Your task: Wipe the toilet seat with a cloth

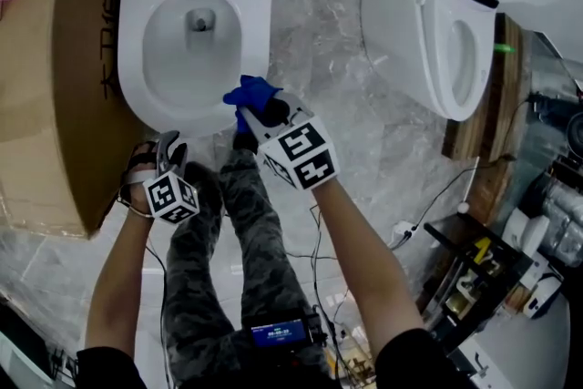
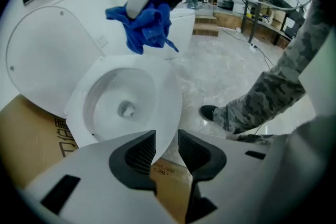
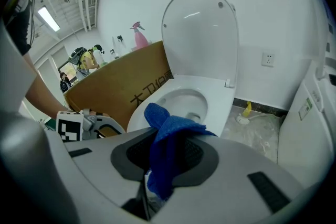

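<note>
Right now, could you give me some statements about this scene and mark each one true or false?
1. The right gripper holds a blue cloth. True.
2. The toilet lid is closed. False: it stands upright, so the bowl is open.
3. The left gripper is shut on a second cloth. False: its jaws stand apart and hold nothing.
4. A cardboard box stands beside the toilet. True.
</note>
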`<state>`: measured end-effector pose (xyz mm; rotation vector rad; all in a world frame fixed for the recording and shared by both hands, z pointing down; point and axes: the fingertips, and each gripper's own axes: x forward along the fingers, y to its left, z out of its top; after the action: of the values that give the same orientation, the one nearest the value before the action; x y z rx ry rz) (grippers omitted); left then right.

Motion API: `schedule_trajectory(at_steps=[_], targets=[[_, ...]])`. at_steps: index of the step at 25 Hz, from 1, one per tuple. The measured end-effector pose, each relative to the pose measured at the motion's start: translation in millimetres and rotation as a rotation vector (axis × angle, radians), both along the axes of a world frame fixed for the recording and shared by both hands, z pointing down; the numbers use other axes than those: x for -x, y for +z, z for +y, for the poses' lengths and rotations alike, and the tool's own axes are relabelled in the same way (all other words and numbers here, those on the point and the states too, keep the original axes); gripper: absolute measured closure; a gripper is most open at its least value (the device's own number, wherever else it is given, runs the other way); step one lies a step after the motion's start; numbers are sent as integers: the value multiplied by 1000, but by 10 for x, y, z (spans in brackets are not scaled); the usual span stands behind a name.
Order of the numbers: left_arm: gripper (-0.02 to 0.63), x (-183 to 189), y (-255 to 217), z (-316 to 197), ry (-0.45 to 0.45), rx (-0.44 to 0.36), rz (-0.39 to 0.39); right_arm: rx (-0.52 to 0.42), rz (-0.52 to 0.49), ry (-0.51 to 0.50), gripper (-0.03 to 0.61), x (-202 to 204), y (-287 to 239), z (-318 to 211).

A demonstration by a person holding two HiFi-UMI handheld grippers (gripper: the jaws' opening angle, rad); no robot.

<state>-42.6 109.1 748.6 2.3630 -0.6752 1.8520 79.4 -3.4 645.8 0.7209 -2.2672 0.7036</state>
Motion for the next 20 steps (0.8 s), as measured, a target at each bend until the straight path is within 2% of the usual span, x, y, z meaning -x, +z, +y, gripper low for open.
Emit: schedule_trajectory(at_steps=[4,10,15,20], targets=[[564,-34,-318,-204,-124,-51,108,11,22,9,497,-90,81,-194],[596,-73,-866,-704,-341,-106,322,-28,65,7,497,-159,206,-738],[603,-25,-1129,-1106,-495,-130,437,-70,115,-24,497,-57,285,-1407],[603,-24,-1373,-1398,-639,-122,654,-122,171,-86,497,156,415,-2060]])
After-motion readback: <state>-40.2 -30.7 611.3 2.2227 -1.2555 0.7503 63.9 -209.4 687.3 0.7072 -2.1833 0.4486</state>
